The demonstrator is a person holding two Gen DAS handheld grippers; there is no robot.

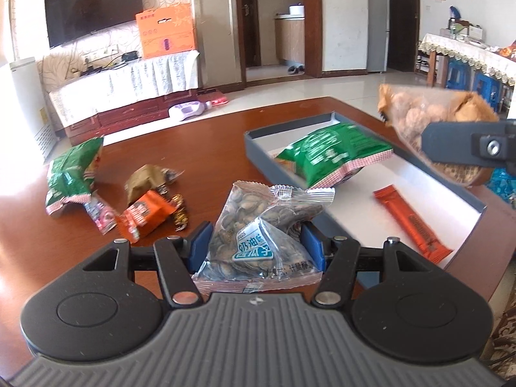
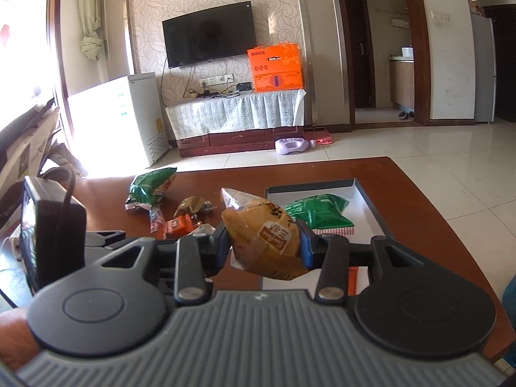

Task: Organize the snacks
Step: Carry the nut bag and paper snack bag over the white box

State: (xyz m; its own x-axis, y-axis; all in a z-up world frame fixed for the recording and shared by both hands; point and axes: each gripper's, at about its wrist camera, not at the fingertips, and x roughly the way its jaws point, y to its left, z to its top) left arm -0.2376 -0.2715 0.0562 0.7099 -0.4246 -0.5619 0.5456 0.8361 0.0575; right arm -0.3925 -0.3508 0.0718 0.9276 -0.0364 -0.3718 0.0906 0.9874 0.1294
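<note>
1. Nearest in the left wrist view, the left gripper (image 1: 256, 246) is clamped on a clear packet of seeds (image 1: 258, 238). Its blue pads press the packet's two sides, so the jaws stand partly apart around its bulk.
2. The packet hangs above the brown table (image 1: 200, 148), just beside the near edge of the grey tray (image 1: 258, 151), probably on its way in.
3. In the right wrist view, the right gripper (image 2: 264, 242) is clamped on a tan snack bag (image 2: 264, 235), held above the tray's near end.
4. Inside the tray lie a green packet (image 1: 332, 154) and an orange stick pack (image 1: 412, 222), apparently already sorted.
5. Farther left on the table, loose snacks (image 1: 142, 206) wait in a scatter, including a second green bag (image 1: 72, 174).
</note>
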